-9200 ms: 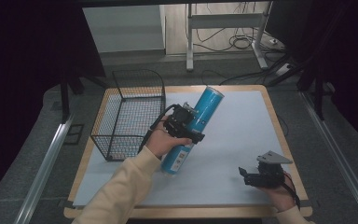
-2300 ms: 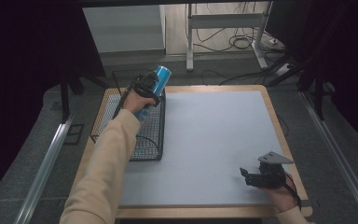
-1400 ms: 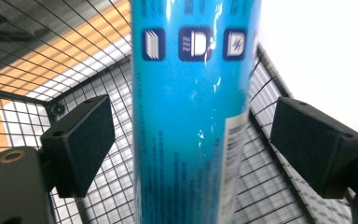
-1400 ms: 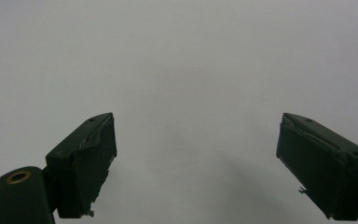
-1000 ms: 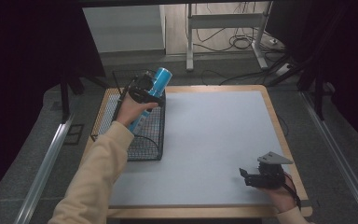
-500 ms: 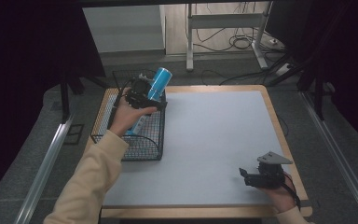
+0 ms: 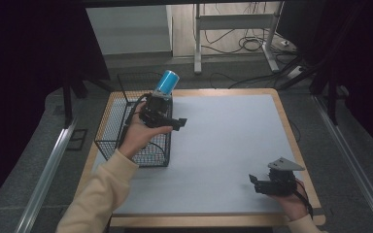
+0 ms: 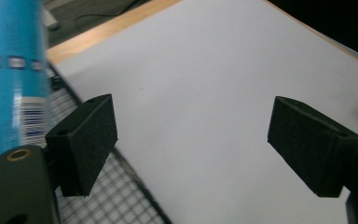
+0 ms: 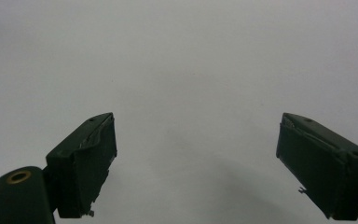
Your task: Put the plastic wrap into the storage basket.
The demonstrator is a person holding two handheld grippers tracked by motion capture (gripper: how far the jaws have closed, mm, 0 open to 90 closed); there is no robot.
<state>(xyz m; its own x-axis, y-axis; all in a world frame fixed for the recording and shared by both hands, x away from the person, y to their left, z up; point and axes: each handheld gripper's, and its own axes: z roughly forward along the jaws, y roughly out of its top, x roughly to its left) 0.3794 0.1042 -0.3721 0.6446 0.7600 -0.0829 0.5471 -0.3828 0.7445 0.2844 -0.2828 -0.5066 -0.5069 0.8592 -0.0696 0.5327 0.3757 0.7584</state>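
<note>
A tall blue can point(image 7: 166, 81) rises out of the far right corner of the black wire basket point(image 7: 108, 141); my left gripper hides its lower part. That left gripper point(image 7: 175, 119) hangs over the basket's right side, just in front of the can, open with nothing between its jaws. In the left gripper view the can point(image 8: 9, 70) stands outside the left jaw, and the gripper point(image 8: 191, 135) points across the white mat point(image 8: 205, 70). Near the table's front right corner my right gripper point(image 7: 254, 182) rests open; in its own view the gripper point(image 9: 196, 158) faces bare mat.
The white mat point(image 7: 223, 131) covers the wooden table point(image 7: 291, 131) right of the basket. The basket's wire mesh point(image 8: 116, 196) lies under the left jaw. Beyond the table's far edge are a desk frame point(image 7: 233, 29) and floor cables.
My left gripper carried the can into the basket, then let go, opened and drew back a little. The can stays standing there. The right gripper has not moved.
</note>
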